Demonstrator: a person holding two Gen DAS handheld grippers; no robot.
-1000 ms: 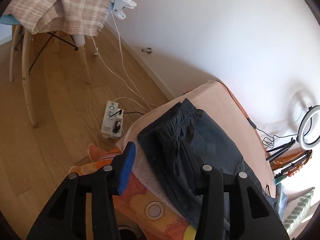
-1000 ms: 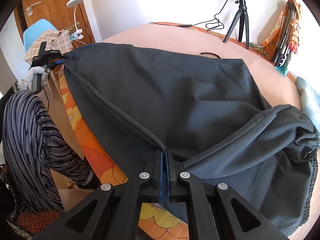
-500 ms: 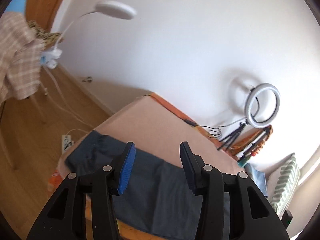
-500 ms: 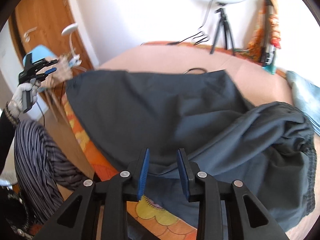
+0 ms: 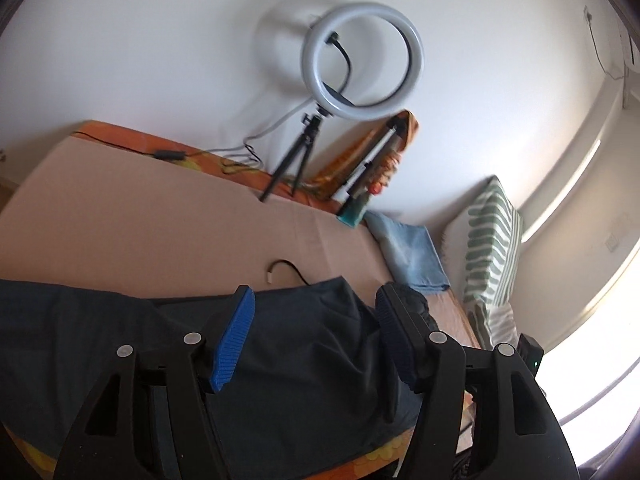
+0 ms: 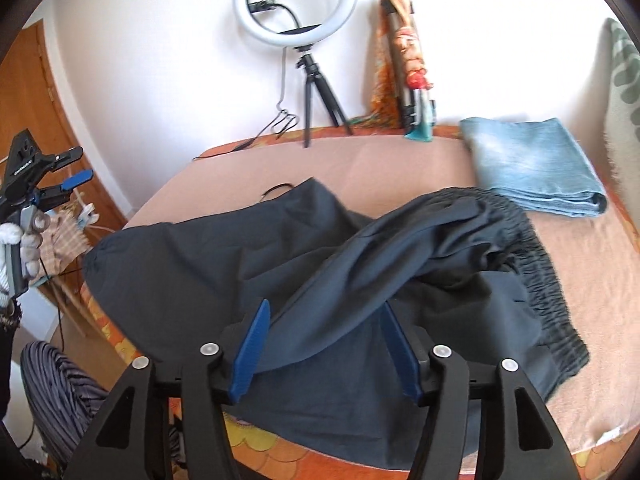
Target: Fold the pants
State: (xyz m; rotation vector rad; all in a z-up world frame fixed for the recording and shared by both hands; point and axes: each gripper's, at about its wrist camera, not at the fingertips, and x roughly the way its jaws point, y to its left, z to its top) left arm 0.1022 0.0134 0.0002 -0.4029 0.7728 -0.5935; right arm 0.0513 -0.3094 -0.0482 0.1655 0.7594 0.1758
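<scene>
Dark navy pants (image 6: 248, 264) lie spread across the pink-covered bed (image 6: 400, 168), with the elastic waistband (image 6: 544, 272) bunched at the right and one fold of cloth (image 6: 360, 280) draped over the rest. My right gripper (image 6: 326, 350) is open just above the near edge of the pants, holding nothing. My left gripper (image 5: 314, 334) is open over the pants (image 5: 120, 344) and empty. It also shows in the right wrist view (image 6: 60, 176), held up at the far left, away from the bed.
A ring light on a tripod (image 6: 304, 12) and a leaning orange bundle (image 6: 400, 60) stand at the far edge by the wall. Folded light-blue jeans (image 6: 528, 164) lie at the back right, beside a green-striped pillow (image 5: 492, 248). A black cable (image 5: 284, 268) lies beyond the pants.
My right gripper has let go of the pants and opened wide. My left gripper has swung from the floor side round to face the bed and ring light. The pants have dropped flat.
</scene>
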